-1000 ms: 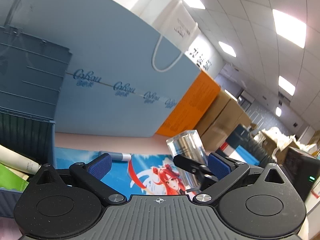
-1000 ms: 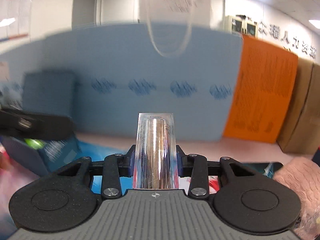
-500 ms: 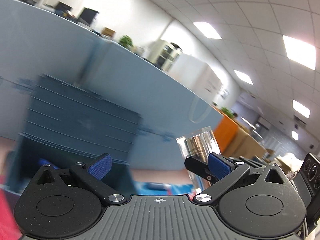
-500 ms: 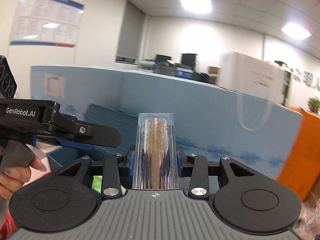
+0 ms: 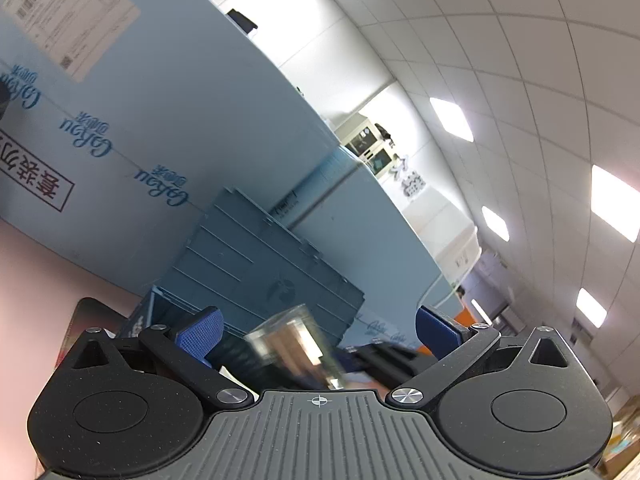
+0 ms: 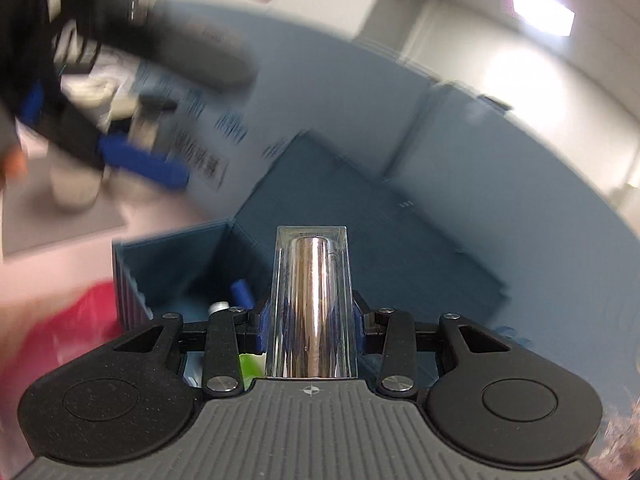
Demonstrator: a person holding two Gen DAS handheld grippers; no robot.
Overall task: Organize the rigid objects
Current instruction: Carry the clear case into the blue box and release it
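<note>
Right wrist view has swung from the blue wall panels to look down into one open dark-blue crate [image 6: 168, 268], which a second ago lay off to the left. One right gripper [image 6: 311, 326] clamps one clear-cased metal cylinder [image 6: 312, 312] narrowly, as before; its long axis runs straight out along the fingers, over the crate's near rim. One left gripper [image 5: 318, 330] stands wide apart, empty, with the blurred cylinder [image 5: 292, 344] seen between its pads.
</note>
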